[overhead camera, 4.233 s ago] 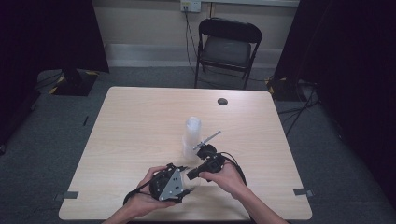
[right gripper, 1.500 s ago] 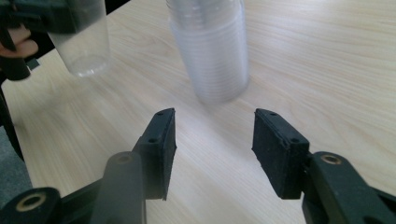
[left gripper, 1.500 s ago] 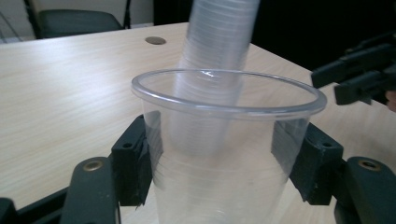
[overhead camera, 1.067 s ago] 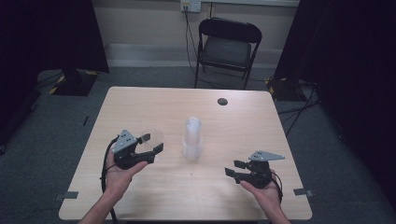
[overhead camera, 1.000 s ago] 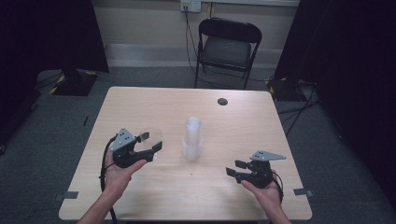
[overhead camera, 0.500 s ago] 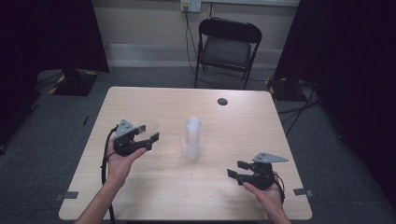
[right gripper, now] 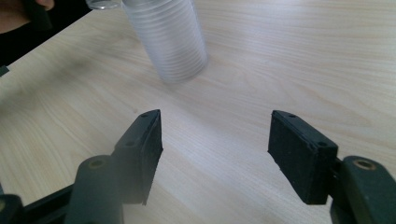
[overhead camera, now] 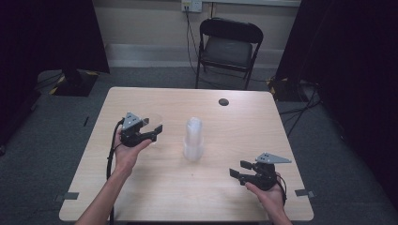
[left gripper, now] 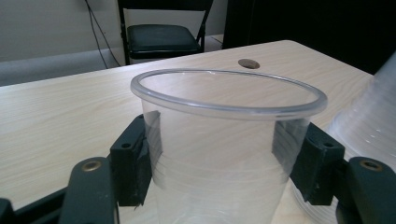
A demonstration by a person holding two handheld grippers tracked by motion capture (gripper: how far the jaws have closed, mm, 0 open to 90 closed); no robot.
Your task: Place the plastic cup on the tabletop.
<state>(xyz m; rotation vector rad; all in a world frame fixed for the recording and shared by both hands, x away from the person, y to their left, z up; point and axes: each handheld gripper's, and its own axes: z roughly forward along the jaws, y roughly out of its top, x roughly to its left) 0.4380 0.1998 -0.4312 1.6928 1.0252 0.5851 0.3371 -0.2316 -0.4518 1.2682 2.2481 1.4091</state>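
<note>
Left gripper (overhead camera: 152, 132) has a single clear plastic cup (left gripper: 224, 140) clamped btwn its jaws, pads pressing both sides, cup upright w/ rim up, held over the left part of the bench (overhead camera: 234, 122). Cup stack (overhead camera: 193, 139) stands upside down mid-bench, just right of the held cup. Right gripper (overhead camera: 238, 168) sits near the bench's right near corner, well apart from the stack; its jaws have just been opening, now wide w/ nothing btwn them.
</note>
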